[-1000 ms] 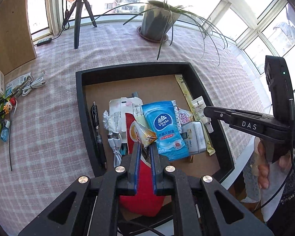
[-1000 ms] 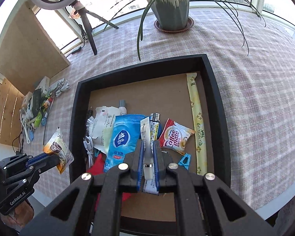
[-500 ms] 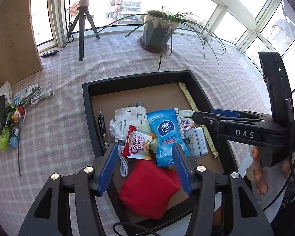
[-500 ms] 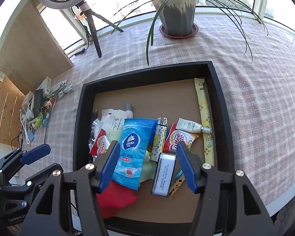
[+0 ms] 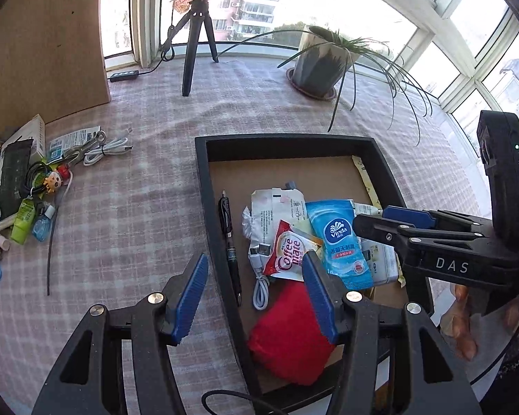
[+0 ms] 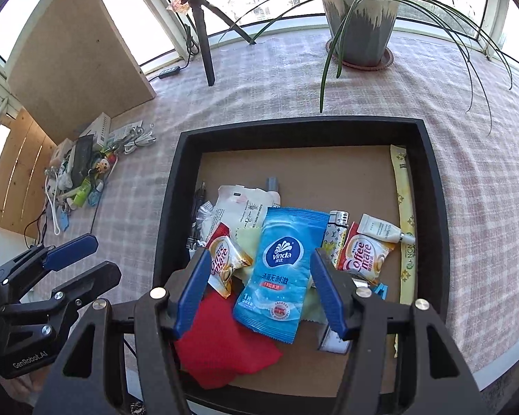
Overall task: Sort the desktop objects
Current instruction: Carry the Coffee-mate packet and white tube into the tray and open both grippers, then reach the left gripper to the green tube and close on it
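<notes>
2 grippers, both with jaws spread wide and nothing held, above a checked tablecloth (image 5: pixel 128 214)

Far left, well apart from the tray: unsorted pile (image 5: pixel 27 193) against the wooden board, comprising boxes, a white cable (image 5: pixel 105 147), a doll charm, a green tube (image 5: pixel 22 221) and small bottles. This is judged the remaining stock for sorting

Left gripper (image 5: pixel 256 297): empty, straddling the tray's left wall, 1 blue pad over the cloth, the other over the tray contents. The pile lies up and to the left of it; this gripper is the nearer of the 2, so the next fetch probably falls to it

Black tray (image 6: pixel 171 186): pen (image 5: pixel 230 242) along the left wall, long axis running away from the camera; white wrapper, Coffee-mate sachet (image 5: pixel 289 254), red cloth (image 6: pixel 221 346), blue Vinda wipes pack (image 6: pixel 276 276), lighter (image 6: pixel 335 235), second Coffee-mate sachet (image 6: pixel 361 257), small white tube (image 6: pixel 380 230), long yellow sachet (image 6: pixel 403 214) lengthwise by the right wall

Right gripper (image 6: pixel 264 294): empty, hovering over the Vinda pack, which lies lengthwise between its pads
</notes>
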The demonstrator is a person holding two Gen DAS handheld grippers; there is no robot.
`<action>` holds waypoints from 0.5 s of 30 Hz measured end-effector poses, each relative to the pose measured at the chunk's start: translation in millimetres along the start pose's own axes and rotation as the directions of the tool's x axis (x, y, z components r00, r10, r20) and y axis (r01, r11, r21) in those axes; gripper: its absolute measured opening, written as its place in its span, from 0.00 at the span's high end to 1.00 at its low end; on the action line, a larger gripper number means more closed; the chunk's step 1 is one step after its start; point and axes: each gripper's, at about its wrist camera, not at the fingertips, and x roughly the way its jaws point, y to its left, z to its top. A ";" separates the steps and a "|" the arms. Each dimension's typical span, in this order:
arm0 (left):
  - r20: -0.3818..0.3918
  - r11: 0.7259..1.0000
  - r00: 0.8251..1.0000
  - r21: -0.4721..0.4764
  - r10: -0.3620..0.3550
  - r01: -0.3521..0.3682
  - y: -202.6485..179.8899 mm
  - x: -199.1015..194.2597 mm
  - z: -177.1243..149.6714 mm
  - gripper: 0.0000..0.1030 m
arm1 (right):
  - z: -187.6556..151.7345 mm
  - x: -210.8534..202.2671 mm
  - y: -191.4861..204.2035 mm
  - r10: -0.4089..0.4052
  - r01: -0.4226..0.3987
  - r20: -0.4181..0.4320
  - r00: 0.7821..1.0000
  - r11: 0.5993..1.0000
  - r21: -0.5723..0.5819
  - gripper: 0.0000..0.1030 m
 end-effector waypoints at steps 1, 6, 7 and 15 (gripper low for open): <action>-0.003 1.000 1.000 -0.014 0.006 -0.006 6.8 1.5 -0.1 0.48 | 1.1 2.4 2.7 0.003 -0.003 -0.004 1.000 1.000 -0.002 0.43; -0.014 0.995 0.999 -0.096 0.038 -0.039 47.0 7.3 -2.1 0.48 | 8.2 14.5 20.1 0.021 -0.022 -0.026 0.999 1.000 -0.023 0.43; -0.015 0.992 0.999 -0.114 0.046 -0.048 56.4 8.3 -2.5 0.48 | 9.6 16.7 24.7 0.025 -0.026 -0.029 0.999 0.999 -0.028 0.43; -0.040 0.959 0.988 -0.237 0.152 -0.157 143.0 15.5 -6.7 0.49 | 27.8 40.1 70.2 0.080 -0.085 -0.064 0.995 0.993 -0.079 0.43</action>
